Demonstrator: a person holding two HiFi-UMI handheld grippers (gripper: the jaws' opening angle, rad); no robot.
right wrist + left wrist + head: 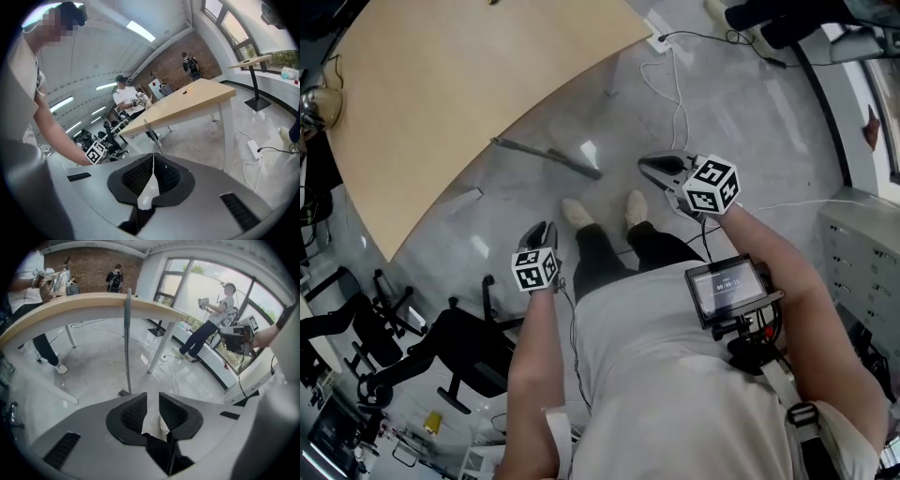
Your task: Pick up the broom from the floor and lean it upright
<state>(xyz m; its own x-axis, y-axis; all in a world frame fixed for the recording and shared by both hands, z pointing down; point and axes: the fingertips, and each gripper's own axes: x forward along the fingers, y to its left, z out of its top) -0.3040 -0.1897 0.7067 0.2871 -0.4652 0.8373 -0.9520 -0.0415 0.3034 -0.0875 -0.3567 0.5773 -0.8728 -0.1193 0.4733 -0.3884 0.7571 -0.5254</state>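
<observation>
The broom [546, 156] stood upright against the table's [441, 84] long edge (task seemingly done). The left gripper [546, 230] was narrowly parted, empty; the right gripper [654, 169] pinched together, empty. Backing away gently would avoid toppling it.

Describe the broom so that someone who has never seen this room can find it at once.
Find the large light wooden table on the grey floor. Against its edge leans the broom, its small dark head on the floor. Unlike the white table legs and white cables nearby, it is a thin grey pole, almost upright.
</observation>
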